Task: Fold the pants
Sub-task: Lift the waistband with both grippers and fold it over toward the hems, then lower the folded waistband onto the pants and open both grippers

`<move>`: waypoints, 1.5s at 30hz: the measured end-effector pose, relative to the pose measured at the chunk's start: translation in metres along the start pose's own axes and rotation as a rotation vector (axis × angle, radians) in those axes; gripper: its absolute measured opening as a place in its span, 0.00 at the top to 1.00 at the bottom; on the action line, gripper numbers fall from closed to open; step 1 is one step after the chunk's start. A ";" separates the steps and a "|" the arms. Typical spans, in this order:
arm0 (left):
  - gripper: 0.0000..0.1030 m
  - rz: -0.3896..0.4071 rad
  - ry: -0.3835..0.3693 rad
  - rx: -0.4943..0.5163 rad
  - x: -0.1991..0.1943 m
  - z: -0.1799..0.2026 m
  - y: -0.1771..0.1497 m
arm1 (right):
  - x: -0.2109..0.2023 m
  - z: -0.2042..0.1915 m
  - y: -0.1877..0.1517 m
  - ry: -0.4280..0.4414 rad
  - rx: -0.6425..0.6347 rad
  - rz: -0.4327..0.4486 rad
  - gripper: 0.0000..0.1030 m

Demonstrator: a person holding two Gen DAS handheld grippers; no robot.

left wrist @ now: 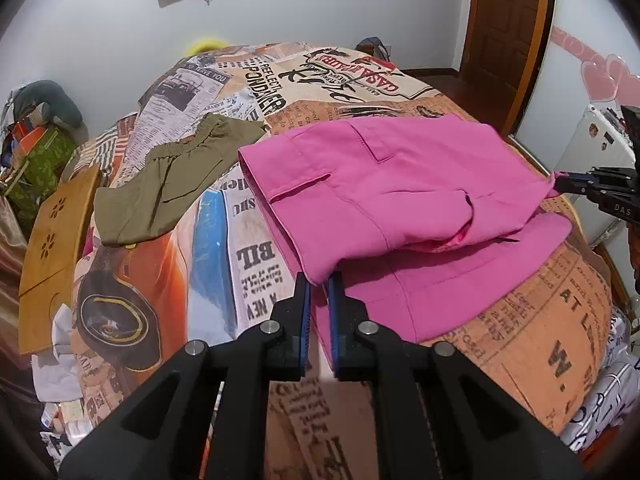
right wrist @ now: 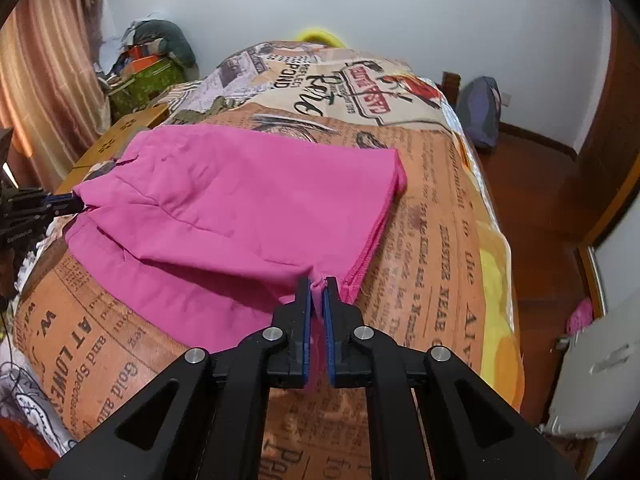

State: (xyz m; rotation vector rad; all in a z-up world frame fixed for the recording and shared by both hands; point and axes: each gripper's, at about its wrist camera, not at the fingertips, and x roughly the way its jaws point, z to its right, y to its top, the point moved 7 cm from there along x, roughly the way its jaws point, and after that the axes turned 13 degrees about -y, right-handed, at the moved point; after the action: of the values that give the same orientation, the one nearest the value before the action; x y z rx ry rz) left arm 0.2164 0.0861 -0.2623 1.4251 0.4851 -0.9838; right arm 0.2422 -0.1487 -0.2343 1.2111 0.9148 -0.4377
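On the bed (left wrist: 552,340), in the left camera's view, the pink pants (left wrist: 380,200) lie in the middle of the newspaper-print blanket. They are already folded over once, so a top layer sits on a bottom layer. The left gripper (left wrist: 319,280) is at the near edge of the pants, and its two fingers are pinched on a corner of the top layer. At the far right side of the pants, the right gripper (left wrist: 560,184) pinches another corner of the cloth. A green pair of pants (left wrist: 168,184) lies to the left of the pink pants, not touching them. A wooden board (left wrist: 52,248) sits farther left of the pink pants, at the bed's edge.

In the right camera's view, the pink pants (right wrist: 248,200) spread out ahead on the bed (right wrist: 432,240). The right gripper (right wrist: 318,284) is at their near edge, and its fingers are squeezed tight on a bunched bit of pink cloth. At the left side of the pants, the left gripper (right wrist: 78,202) holds its corner too.

I think a fold is under way, with both corners held. Next, both grippers should likely move together, carry the top layer across the pants, keep it flat, line up the edges, and then let go.
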 end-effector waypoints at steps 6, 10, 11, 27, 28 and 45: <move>0.58 0.051 0.022 0.059 -0.021 0.012 0.006 | -0.023 0.003 0.000 0.003 0.012 0.034 0.68; 0.38 0.068 0.031 0.139 -0.025 0.030 0.016 | -0.032 -0.012 0.007 0.023 -0.021 0.062 0.67; 0.37 0.065 0.041 0.160 -0.022 0.035 0.018 | -0.033 -0.018 0.009 0.035 -0.030 0.066 0.67; 0.55 -0.070 0.043 0.349 0.043 0.069 0.031 | 0.006 -0.097 0.008 0.155 -0.168 0.005 0.64; 0.57 -0.069 0.032 0.344 0.043 0.070 0.033 | 0.007 -0.098 0.010 0.149 -0.177 0.012 0.63; 0.77 -0.046 -0.077 0.223 0.036 0.068 0.045 | 0.008 -0.082 0.018 0.111 -0.153 0.088 0.92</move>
State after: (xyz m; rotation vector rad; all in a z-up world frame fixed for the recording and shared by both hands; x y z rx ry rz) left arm 0.2530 0.0052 -0.2546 1.5728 0.3608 -1.1533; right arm 0.2304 -0.0650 -0.2351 1.1390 0.9684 -0.2275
